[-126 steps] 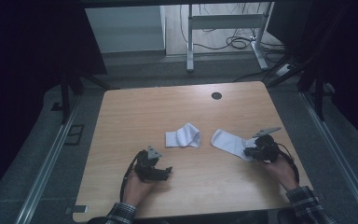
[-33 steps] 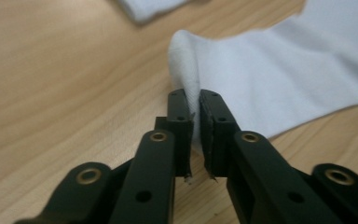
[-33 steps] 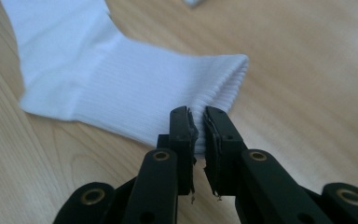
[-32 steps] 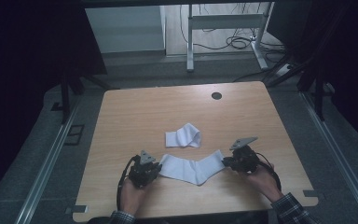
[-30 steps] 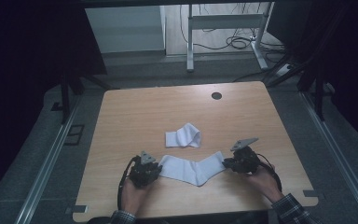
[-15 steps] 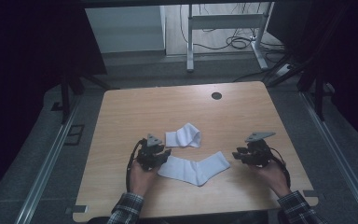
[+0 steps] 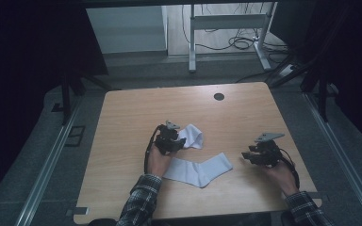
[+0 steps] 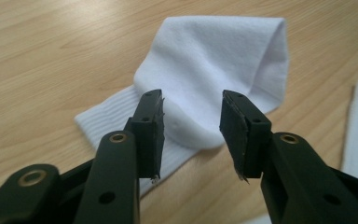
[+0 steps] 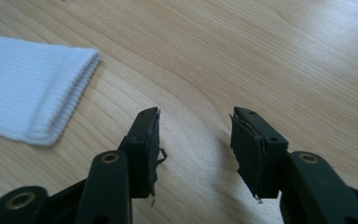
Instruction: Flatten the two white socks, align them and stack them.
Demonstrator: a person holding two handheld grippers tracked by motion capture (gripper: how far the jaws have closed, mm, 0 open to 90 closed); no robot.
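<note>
Two white socks lie on the wooden table [image 7: 132, 113]. One sock [image 7: 200, 169] lies spread flat near the front; its ribbed cuff [image 9: 32, 93] lies to the left of my right gripper. A folded sock [image 7: 192, 136] [image 8: 214, 70] lies behind it. My left gripper [image 7: 178, 142] [image 8: 191, 130] hovers at the folded sock's near end, and its jaws have just been opening; the sock lies below and past them, with nothing between the pads. My right gripper [image 7: 246, 157] [image 9: 193, 149] is to the right of the flat sock, its jaws also just opening, over bare wood.
A round dark hole [image 7: 219, 96] sits near the table's far edge. Beyond the table are a metal frame [image 7: 226, 21] and cables [image 7: 245, 44] on the floor. Bare wood stretches along the left and far sides.
Both grippers have let go of the flat sock's ends. The left one moved back toward the folded sock; the right one drew away to the right. Both jaws widened.
</note>
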